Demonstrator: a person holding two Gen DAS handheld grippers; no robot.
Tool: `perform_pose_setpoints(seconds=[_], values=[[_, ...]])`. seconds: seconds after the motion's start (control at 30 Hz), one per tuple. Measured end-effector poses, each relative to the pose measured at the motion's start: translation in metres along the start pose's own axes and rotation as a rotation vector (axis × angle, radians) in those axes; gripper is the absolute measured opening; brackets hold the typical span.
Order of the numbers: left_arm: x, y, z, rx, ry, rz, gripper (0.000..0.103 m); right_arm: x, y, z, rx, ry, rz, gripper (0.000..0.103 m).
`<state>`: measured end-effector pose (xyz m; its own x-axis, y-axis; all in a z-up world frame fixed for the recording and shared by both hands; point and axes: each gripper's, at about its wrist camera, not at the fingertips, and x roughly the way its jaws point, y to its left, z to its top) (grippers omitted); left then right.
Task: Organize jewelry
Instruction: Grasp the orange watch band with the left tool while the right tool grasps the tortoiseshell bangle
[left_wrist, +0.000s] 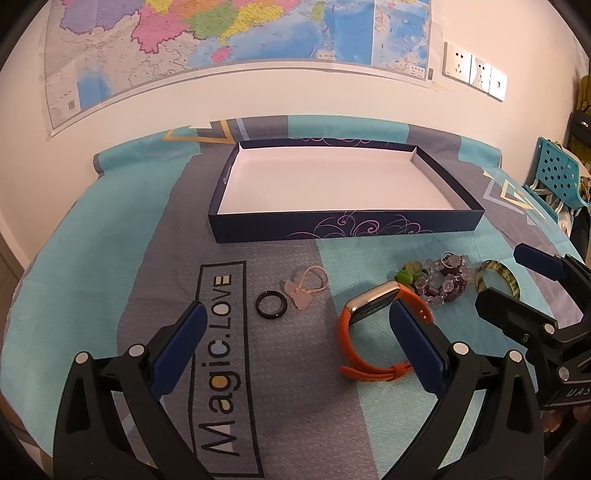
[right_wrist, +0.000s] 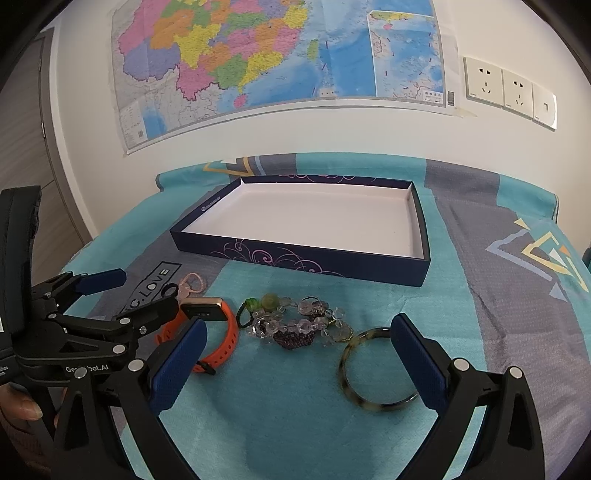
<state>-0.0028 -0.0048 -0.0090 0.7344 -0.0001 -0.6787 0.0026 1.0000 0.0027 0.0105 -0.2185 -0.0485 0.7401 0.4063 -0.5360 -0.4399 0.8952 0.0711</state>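
Both your grippers are wide open and hold nothing. Your left gripper (left_wrist: 295, 325) hangs over the black ring (left_wrist: 270, 304) and orange watch (left_wrist: 373, 332). Your right gripper (right_wrist: 299, 341) is by the bangle (right_wrist: 369, 369), maybe touching it. The box (left_wrist: 343, 227) sits behind.

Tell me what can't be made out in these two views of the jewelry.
- Orange watch: the left wrist view has its right side behind a finger; the right wrist view hides its left part behind the left gripper.
- Bangle: its right edge sits behind a finger in the right wrist view.
- Bead pile: tangled, so the number of pieces is unclear.
- Black ring: mostly hidden by the left gripper in the right wrist view.
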Motion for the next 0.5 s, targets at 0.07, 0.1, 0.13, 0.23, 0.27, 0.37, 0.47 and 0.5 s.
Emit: perform_pose_setpoints(seconds=[0.07,0.1,0.13,0.23,0.27,0.37,0.47,0.5], values=[[0.001,-0.001,0.000,0.001,0.003,-0.003,0.097,-0.001,-0.001,0.000,0.004,0.000,0.003,0.096],[0.001,-0.001,0.000,0.003,0.004,-0.004,0.097,-0.001,-0.003,0.000,0.008,0.002,0.005,0.096],[0.001,-0.001,-0.001,0.004,0.006,-0.005,0.097,-0.001,-0.005,0.000,0.012,0.003,0.005,0.096],[0.002,0.000,-0.002,0.003,0.012,-0.020,0.097,-0.003,-0.014,-0.001,0.014,0.011,-0.012,0.096],[0.004,0.001,-0.002,0.002,0.018,-0.027,0.097,-0.003,-0.017,-0.001,0.014,0.015,-0.017,0.096],[0.008,0.000,-0.003,0.007,0.032,-0.042,0.097,-0.005,-0.034,-0.003,0.029,0.032,-0.037,0.096],[0.009,-0.002,-0.005,0.016,0.038,-0.060,0.097,-0.003,-0.050,-0.006,0.058,0.060,-0.045,0.094],[0.009,-0.002,-0.006,0.019,0.039,-0.067,0.097,-0.001,-0.054,-0.007,0.062,0.071,-0.044,0.093]])
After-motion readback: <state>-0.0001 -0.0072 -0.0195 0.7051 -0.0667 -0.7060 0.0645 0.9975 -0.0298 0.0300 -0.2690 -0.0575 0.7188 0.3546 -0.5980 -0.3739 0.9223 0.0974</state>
